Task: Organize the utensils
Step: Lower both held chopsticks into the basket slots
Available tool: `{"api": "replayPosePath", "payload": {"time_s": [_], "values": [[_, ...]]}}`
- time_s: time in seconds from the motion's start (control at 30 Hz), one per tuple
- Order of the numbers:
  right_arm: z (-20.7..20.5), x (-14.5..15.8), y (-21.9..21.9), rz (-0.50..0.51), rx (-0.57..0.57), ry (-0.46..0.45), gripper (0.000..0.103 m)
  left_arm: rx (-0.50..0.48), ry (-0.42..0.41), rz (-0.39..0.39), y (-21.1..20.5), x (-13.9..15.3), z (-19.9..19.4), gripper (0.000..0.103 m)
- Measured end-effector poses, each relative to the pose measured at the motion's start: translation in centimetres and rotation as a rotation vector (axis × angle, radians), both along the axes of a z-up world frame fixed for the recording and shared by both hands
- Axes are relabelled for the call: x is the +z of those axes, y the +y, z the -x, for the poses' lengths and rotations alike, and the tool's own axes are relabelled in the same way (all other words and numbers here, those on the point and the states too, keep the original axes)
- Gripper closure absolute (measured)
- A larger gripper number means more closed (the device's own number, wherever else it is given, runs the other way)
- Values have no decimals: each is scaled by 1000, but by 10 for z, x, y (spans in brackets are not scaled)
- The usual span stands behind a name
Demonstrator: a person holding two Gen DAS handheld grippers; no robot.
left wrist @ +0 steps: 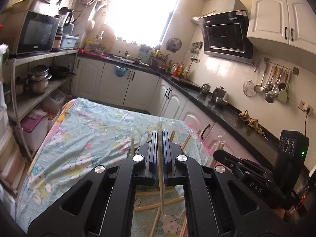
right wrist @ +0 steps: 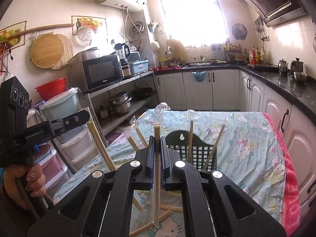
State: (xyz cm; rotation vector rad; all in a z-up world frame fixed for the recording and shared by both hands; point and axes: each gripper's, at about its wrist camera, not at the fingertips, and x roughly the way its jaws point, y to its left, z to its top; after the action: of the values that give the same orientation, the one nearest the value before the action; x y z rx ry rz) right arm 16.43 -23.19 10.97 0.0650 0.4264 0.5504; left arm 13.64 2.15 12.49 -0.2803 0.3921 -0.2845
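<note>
My left gripper is shut on a wrapped wooden chopstick that passes upright between its pads, held above the table. My right gripper is shut on another wrapped chopstick, also upright. A black perforated utensil basket stands on the table just beyond the right gripper, with several chopsticks leaning in it. More wrapped chopsticks lie loose on the cloth under both grippers. The left gripper also shows at the left of the right wrist view, and the right gripper at the right of the left wrist view.
The table is covered by a pale cartoon-print cloth with a pink towel along its right edge. A metal shelf with a microwave and pots stands to the left. White cabinets and a black counter run along the back and right.
</note>
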Motion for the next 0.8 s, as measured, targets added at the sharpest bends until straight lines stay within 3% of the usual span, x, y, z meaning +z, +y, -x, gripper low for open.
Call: {"api": "replayPosePath", "payload": {"time_s": [0.8], "values": [[-39,38,-21,-27,-75,-81,97,8,-88,-28,-20,53,-43,101]]}}
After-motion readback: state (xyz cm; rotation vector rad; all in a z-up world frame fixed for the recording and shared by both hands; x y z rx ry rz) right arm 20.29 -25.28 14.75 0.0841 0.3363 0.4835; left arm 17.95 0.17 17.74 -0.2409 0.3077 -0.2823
